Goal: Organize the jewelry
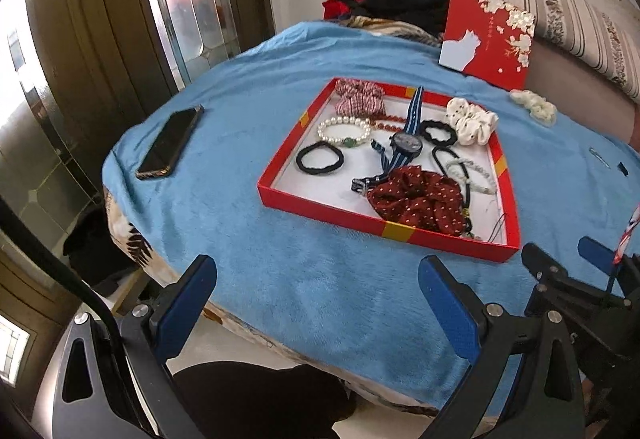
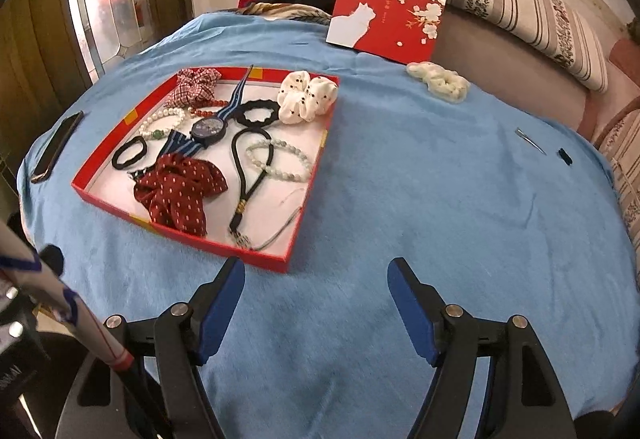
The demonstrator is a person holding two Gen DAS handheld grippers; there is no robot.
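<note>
Both claws hover spread wide and empty above the near edge of a table draped in a soft blue fleece cloth (image 2: 400,179): the right gripper (image 2: 316,303), blue-padded with black arms, touches nothing, and the left gripper (image 1: 318,299) is the same. Ahead and to the left of the right gripper, and ahead and slightly right of the left gripper, lies the shallow red cardboard tray with a white floor (image 2: 104,175), already holding most of the pieces. Inside it, from larger to smaller, are a dark red polka-dot fabric scrunchie (image 2: 180,195), a white dotted scrunchie (image 2: 306,97), a red plaid scrunchie (image 2: 198,83), a dark round watch on a blue striped strap (image 2: 208,129) whose long axis runs away from the claws, a white pearl bracelet with a green bead (image 1: 344,131), and a plain black elastic hair tie (image 1: 320,158). The one piece plainly outside the tray is a cream knitted scrunchie (image 2: 438,82), lying on the cloth well ahead of the right gripper and slightly to its right, its long axis slanting from far left to near right. It sits near a propped red lid printed with a white cat and blossoms (image 2: 388,11). By position the right gripper is the nearer one for reaching it.
</note>
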